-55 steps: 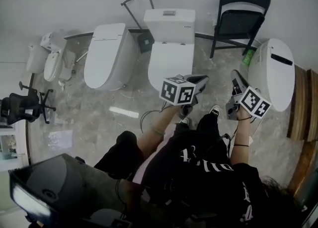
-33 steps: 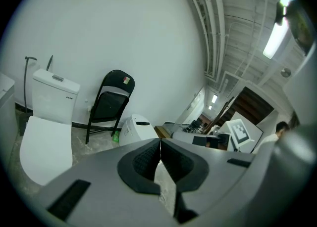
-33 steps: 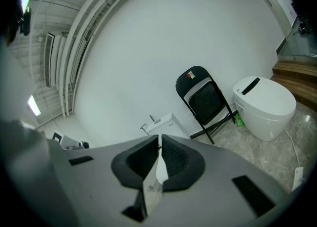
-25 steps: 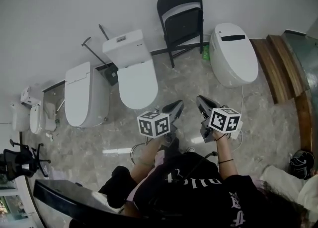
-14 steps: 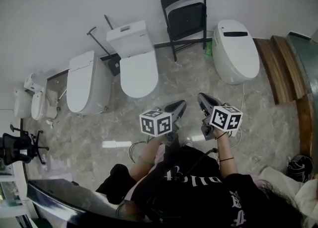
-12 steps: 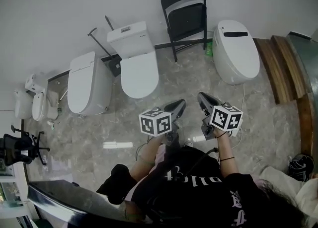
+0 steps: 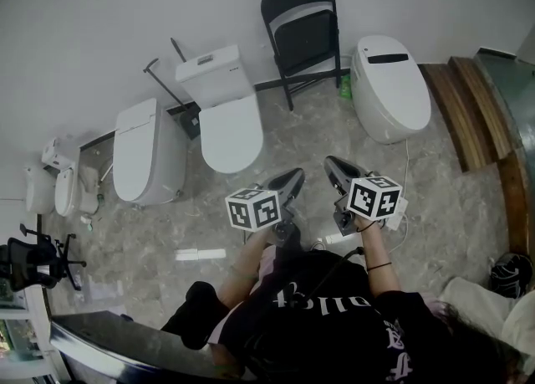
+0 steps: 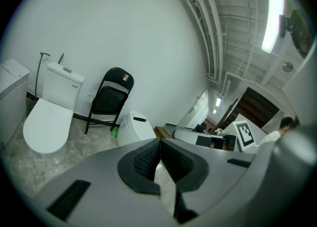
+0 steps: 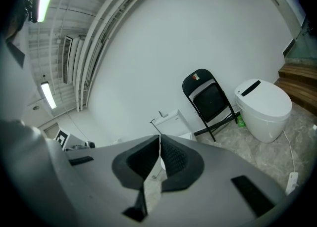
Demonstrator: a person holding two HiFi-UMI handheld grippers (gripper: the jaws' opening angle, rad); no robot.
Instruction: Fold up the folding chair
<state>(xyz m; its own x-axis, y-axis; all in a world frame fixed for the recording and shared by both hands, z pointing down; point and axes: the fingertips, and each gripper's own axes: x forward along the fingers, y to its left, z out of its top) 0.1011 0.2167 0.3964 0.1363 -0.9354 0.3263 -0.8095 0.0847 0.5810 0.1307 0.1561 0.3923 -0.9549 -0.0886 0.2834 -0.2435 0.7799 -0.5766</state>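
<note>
A black folding chair [image 7: 301,33] stands unfolded against the white wall, between two toilets; it also shows in the left gripper view [image 8: 108,101] and the right gripper view [image 9: 210,98]. My left gripper [image 7: 292,180] and right gripper [image 7: 331,166] hang side by side over the floor, well short of the chair. Both are shut with nothing between the pads. In the gripper views the left gripper [image 8: 159,144] and the right gripper [image 9: 159,141] point toward the chair from a distance.
A white tank toilet [image 7: 221,102] stands left of the chair, a rounded white toilet [image 7: 389,85] right of it, with a green bottle [image 7: 344,85] between. More toilets [image 7: 146,152] line the wall at left. Wooden steps [image 7: 468,110] rise at right. A cable and power strip [image 7: 397,207] lie on the marble floor.
The head view has swung so the chair now sits near the top centre instead of top right. Both grippers have stayed side by side and shut.
</note>
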